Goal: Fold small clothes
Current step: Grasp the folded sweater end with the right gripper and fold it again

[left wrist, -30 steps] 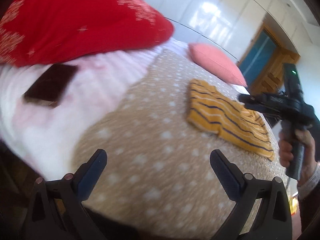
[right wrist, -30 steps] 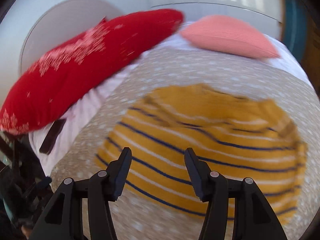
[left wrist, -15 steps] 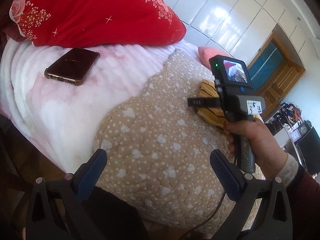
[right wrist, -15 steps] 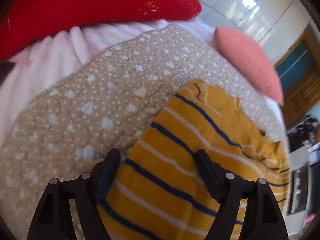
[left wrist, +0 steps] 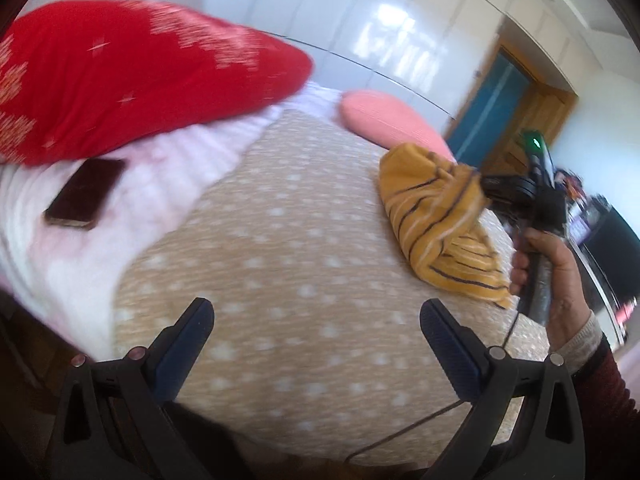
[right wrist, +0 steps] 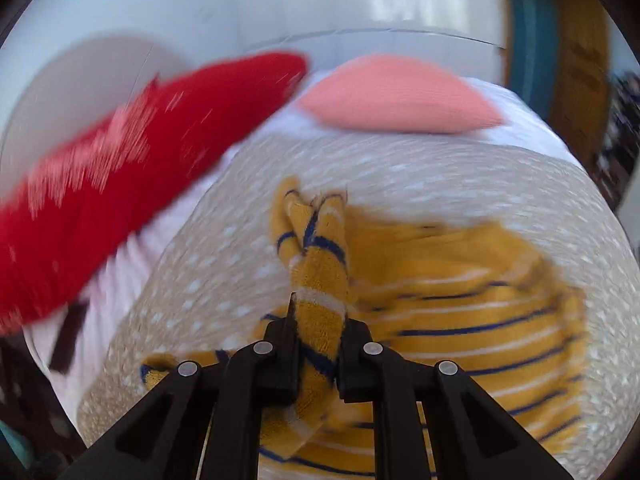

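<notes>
At the far left of the bed, a red pillow (left wrist: 132,76) lies on a pale pink blanket (left wrist: 160,184), and a dark phone (left wrist: 86,194) rests on that blanket just below the pillow's edge. The left gripper (left wrist: 316,344) hangs over the near part of a tan dotted quilt (left wrist: 280,260), its fingers (left wrist: 184,340) spread wide with nothing between them and touching nothing; the stretch of quilt ahead of them is bare up to the blanket's edge on the left and the garment on the right. Farther right, a yellow striped garment (right wrist: 460,300) lies on the right half of the quilt, mostly flat in the right wrist view, with one part gathered up into a bunch. The right gripper (right wrist: 318,344) has its fingers (right wrist: 354,348) pressed together on that bunch, pinching a thick fold of the striped cloth so that it stands up from the quilt, while the rest of the garment trails down onto the bed. A hand (left wrist: 548,264) with a light cuff and dark red sleeve grips that tool's handle at the right edge of the left wrist view. Beyond the garment a pink cushion (right wrist: 396,96) sits at the far side of the bed, apart from it, with open quilt between.
</notes>
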{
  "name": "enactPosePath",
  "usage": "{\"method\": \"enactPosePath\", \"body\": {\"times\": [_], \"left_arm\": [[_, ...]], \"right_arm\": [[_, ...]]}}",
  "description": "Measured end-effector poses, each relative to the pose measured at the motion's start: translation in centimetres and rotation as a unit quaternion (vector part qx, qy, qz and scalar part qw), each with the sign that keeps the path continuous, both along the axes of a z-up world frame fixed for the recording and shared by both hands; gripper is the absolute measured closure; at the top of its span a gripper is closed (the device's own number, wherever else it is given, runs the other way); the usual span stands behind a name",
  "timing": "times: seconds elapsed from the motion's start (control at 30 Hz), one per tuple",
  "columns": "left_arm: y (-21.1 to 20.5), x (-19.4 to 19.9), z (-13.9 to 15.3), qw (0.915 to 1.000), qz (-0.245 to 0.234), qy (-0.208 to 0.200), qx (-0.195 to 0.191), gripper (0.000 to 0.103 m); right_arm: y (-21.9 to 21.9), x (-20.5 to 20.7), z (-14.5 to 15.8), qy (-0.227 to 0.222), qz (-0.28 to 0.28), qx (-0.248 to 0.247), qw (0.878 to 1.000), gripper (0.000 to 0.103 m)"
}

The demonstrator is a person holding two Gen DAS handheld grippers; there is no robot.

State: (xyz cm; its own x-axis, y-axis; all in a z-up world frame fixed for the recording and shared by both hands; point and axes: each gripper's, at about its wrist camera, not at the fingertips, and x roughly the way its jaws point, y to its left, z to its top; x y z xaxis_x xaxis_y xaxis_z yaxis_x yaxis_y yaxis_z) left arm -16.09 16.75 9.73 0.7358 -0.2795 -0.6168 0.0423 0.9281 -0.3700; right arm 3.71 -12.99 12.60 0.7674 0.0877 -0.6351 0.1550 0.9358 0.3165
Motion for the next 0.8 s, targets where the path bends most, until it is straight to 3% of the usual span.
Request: {"method": "enactPosePath", "body": {"times": [0.2, 0.3, 0.33, 0.4, 0.47, 0.6, 0.63, 0.7, 0.77, 0.8], "left_arm": [[-6.2, 1.7, 0.1, 0.9983, -0.057, 0.007, 0.005, 0.001], [-8.1, 2.7, -0.4, 0.9971, -0.074, 0.017, 0.007, 0.001], [-9.0, 3.1, -0.5, 0.9964, -0.081, 0.022, 0.009, 0.001], [-9.9, 3.5, -0.6, 0.9956, -0.089, 0.026, 0.012, 0.001], [-11.0, 4.1, -0.7, 0.9945, -0.098, 0.029, 0.023, 0.001], [-12.1, 4.8, -0.6, 0.9933, -0.107, 0.031, 0.031, 0.001], [-12.4, 4.9, -0.6, 0.9933, -0.107, 0.031, 0.03, 0.001], [-12.8, 5.0, -0.7, 0.993, -0.11, 0.033, 0.026, 0.001], [-13.2, 5.0, -0.7, 0.9922, -0.117, 0.035, 0.024, 0.001], [-13.4, 5.0, -0.6, 0.9919, -0.119, 0.035, 0.026, 0.001]], "right_arm": [[-15.0, -6.5, -6.5, 0.037, -0.123, 0.074, 0.989, 0.097], [-18.1, -7.3, -11.2, 0.085, -0.097, 0.107, 0.986, 0.093], [-18.6, -8.0, -11.7, 0.076, -0.09, 0.107, 0.987, 0.08], [-19.3, -9.5, -10.9, 0.051, -0.106, 0.091, 0.989, 0.058], [-19.8, -10.9, -9.2, 0.022, -0.125, 0.076, 0.989, 0.058], [-18.4, -11.8, -5.5, -0.031, -0.084, 0.077, 0.993, 0.056], [-17.6, -11.9, -5.1, -0.034, -0.068, 0.073, 0.994, 0.043], [-15.6, -10.2, -5.1, -0.022, -0.045, 0.059, 0.997, 0.027], [-14.1, -8.4, -6.4, 0.003, -0.034, 0.028, 0.999, 0.029], [-13.6, -7.5, -7.5, 0.024, -0.012, 0.03, 0.999, 0.06]]}}
